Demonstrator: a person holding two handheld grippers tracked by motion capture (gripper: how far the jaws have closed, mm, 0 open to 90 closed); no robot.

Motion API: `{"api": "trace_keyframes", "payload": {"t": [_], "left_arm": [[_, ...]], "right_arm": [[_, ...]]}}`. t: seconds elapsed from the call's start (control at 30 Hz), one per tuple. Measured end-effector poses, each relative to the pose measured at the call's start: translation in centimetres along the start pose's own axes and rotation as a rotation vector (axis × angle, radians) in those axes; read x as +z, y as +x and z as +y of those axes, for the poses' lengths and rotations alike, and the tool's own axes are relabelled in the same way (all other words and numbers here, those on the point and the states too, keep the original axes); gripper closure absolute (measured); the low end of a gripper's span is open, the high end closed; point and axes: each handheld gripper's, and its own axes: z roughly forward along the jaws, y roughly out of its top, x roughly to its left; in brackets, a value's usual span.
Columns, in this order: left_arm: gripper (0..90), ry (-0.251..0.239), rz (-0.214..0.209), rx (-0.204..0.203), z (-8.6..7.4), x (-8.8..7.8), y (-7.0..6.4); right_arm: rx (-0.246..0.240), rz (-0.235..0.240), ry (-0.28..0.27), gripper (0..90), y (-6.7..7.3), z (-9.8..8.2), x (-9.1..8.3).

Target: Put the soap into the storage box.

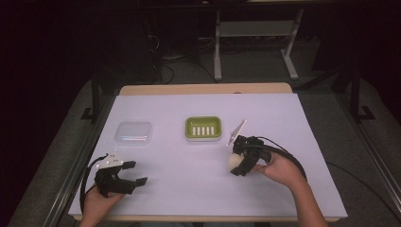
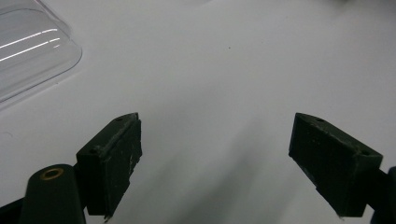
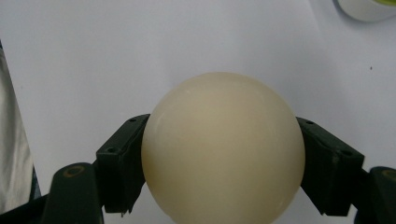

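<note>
Holding: cream soap ball (image 3: 223,149) sat clamped between both jaws of the right gripper (image 1: 242,161), at about 4 o'clock from table centre, just off or on the white table cover (image 1: 198,189); which, could not be told.
Grip rationale: jaws met the ball at its widest girth, likely so the round surface would not slip out.
Green soap dish (image 1: 203,127): lay near, at 10 o'clock from the ball, slotted and vacant; judged the probable destination.
Clear lid (image 1: 134,133): rested at 9 o'clock from the dish, apart from it.
Left gripper (image 1: 135,172): waited at 8 o'clock of the table, jaws spread wide, gripping nothing.
Open room: bare cover ran between ball and dish; near edge stayed close behind both hands.
</note>
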Motion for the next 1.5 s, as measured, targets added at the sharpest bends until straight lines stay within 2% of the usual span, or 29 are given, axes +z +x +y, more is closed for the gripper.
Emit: {"api": "trace_keyframes", "payload": {"t": [0.57,0.97,1.13,1.5], "left_arm": [[16.5,0.003,0.001,0.0,0.0,-0.2,0.2],[16.6,0.002,0.003,-0.002,-0.1,-0.2,0.2],[16.5,0.002,0.004,0.0,-0.1,-0.2,0.2],[16.6,0.002,0.004,0.001,-0.1,-0.2,0.2]], "right_arm": [[-0.02,0.023,-0.019,24.2,-1.1,2.9,-0.8],[-0.011,0.032,-0.046,24.3,-2.0,3.6,-1.4],[-0.004,0.033,-0.039,24.2,-2.4,4.1,-1.4],[-0.033,0.036,-0.037,24.2,-2.8,6.3,-1.6]]}}
